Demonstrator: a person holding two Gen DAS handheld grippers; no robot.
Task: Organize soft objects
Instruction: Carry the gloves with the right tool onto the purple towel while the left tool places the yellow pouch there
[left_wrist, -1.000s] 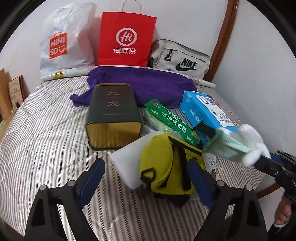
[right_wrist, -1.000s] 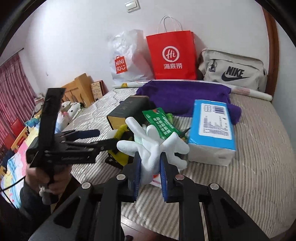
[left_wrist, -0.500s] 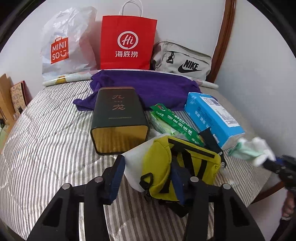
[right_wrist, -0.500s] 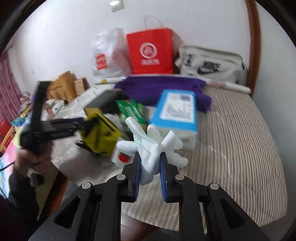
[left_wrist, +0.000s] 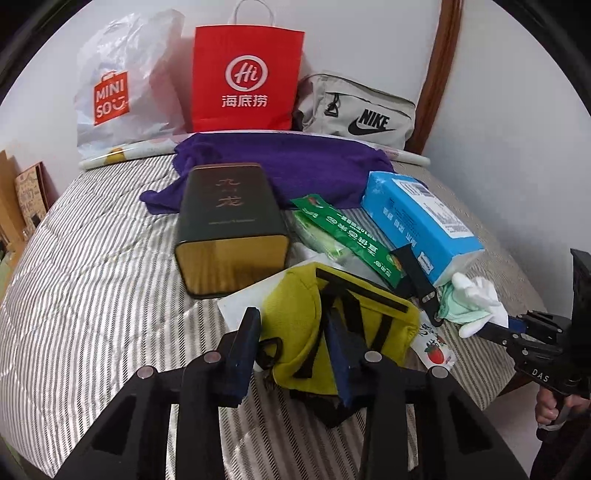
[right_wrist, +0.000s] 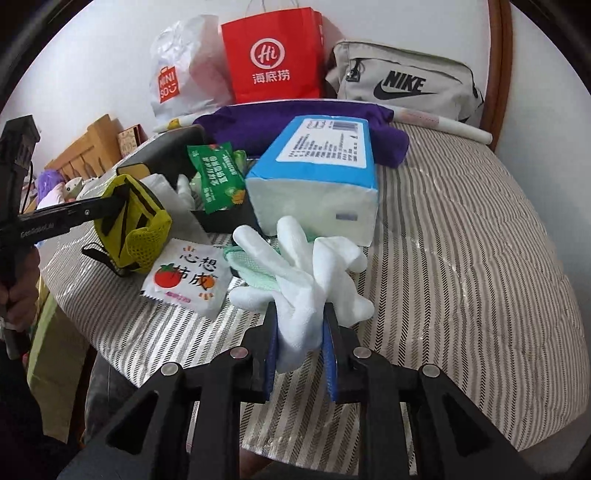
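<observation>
My left gripper (left_wrist: 293, 332) is shut on a yellow mesh pouch with black straps (left_wrist: 347, 314) near the bed's front edge; the pouch also shows in the right wrist view (right_wrist: 133, 221). My right gripper (right_wrist: 300, 332) is shut on a white glove with a pale green cuff (right_wrist: 306, 266), low over the striped bedspread just in front of the blue tissue pack (right_wrist: 317, 177). The glove also shows in the left wrist view (left_wrist: 469, 302).
On the bed lie a dark tin box (left_wrist: 229, 225), a green packet (left_wrist: 343, 236), a purple towel (left_wrist: 288, 162), a white snack sachet (right_wrist: 184, 280). A red paper bag (left_wrist: 247, 77), white Miniso bag (left_wrist: 122, 81) and grey Nike bag (left_wrist: 358, 110) stand along the wall.
My left gripper closed on the yellow pouch. My right gripper carried the glove down to the bed in front of the tissue pack.
</observation>
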